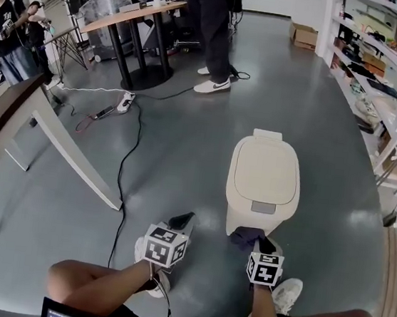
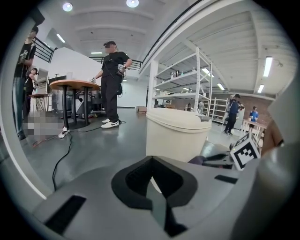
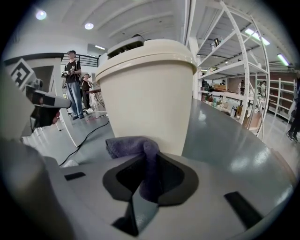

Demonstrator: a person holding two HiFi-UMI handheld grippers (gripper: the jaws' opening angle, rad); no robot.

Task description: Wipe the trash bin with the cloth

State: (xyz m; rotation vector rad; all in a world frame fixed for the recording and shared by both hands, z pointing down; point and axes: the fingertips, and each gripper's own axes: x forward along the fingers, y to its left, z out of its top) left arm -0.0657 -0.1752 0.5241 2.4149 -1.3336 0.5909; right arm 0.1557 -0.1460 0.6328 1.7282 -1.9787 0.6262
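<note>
Our right tool (image 3: 147, 177) grips a soft, folded purple cloth (image 3: 130, 145) low against the near wall of the smooth, rounded cream bin (image 3: 145, 93). The bin stands upright at twelve o'clock with its lid shut. Our left tool (image 2: 152, 182), jaws together and empty, hangs at nine o'clock, farther from the bin.

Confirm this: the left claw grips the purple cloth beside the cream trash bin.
Wrong claw. The right claw grips the purple cloth beside the cream trash bin, as the right gripper view shows; the left claw is shut on nothing.
</note>
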